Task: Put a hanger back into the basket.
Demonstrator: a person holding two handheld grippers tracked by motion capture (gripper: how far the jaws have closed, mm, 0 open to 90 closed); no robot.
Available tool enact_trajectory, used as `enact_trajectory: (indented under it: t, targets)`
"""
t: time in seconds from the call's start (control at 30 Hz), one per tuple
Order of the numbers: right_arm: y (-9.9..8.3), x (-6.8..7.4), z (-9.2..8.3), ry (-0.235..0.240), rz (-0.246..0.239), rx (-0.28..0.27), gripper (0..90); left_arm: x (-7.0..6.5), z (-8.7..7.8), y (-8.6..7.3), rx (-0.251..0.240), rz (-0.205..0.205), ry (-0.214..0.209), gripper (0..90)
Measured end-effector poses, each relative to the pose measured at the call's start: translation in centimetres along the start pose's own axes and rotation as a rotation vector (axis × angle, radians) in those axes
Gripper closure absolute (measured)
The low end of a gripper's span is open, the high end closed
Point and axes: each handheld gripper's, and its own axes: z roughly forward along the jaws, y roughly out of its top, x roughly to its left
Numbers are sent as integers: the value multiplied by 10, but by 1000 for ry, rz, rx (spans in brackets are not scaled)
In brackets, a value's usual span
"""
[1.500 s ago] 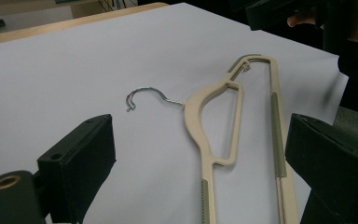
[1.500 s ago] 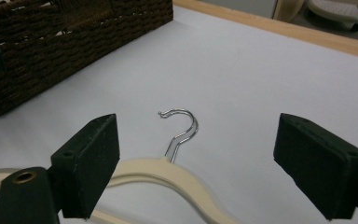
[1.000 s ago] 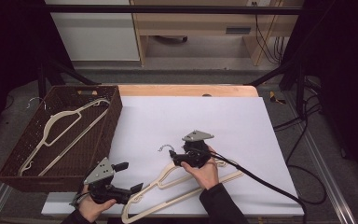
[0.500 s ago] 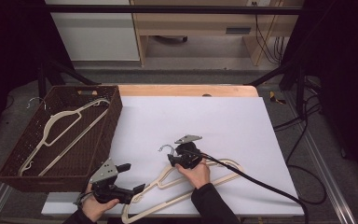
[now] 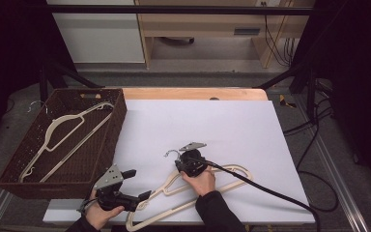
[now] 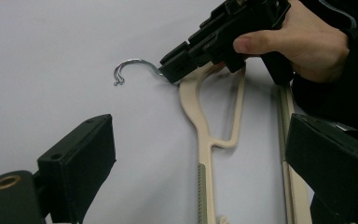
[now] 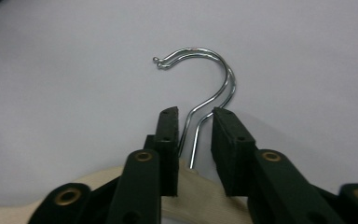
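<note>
The right gripper's (image 7: 193, 116) jaws, just closing, straddle the wire hooks (image 7: 209, 79) of the cream hangers (image 5: 207, 186) without yet pinching them. The hangers lie on the white sheet (image 5: 232, 125). The left gripper (image 5: 140, 186) hovers by their lower end, jaws spread. Another hanger (image 5: 63, 133) lies in the basket (image 5: 14, 159)

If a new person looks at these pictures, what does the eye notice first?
First, the right gripper, its jaws just closing around the metal hook of the cream hangers near the white table's front edge. Next, the open left gripper beside them, and the brown basket holding another hanger at left.
</note>
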Motion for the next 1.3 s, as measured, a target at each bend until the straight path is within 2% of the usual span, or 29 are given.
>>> enact_trajectory:
  t: [0.13, 0.17, 0.23, 0.5, 0.7, 0.97, 1.1, 1.2, 1.3]
  targets:
    - [1, 1, -1, 2, 41, 20, 819, 0, 0, 0, 1, 0, 0, 82]
    - [1, -1, -1, 5, 31, 18, 830, 0, 0, 0, 2, -1, 0, 82]
    - [2, 0, -2, -5, 46, 31, 862, 0, 0, 0, 3, 0, 0, 82]
    - [3, -1, -4, -4, 82, 38, 876, 0, 1, -1, 5, -2, 0, 82]
    - [3, 1, -7, -14, 88, 16, 882, 0, 2, 0, 7, -1, -2, 82]
    - [6, 4, -17, 2, 98, -19, 890, -1, 6, 6, 12, 2, -10, 88]
    - [7, 7, -25, 7, 85, -44, 893, -3, 16, 13, 44, -8, -27, 109]
    - [9, 8, -31, 8, 73, -63, 893, -5, 32, 19, 88, -14, -50, 132]
    - [9, 9, -36, 16, 60, -73, 893, -6, 38, 23, 98, -11, -55, 151]
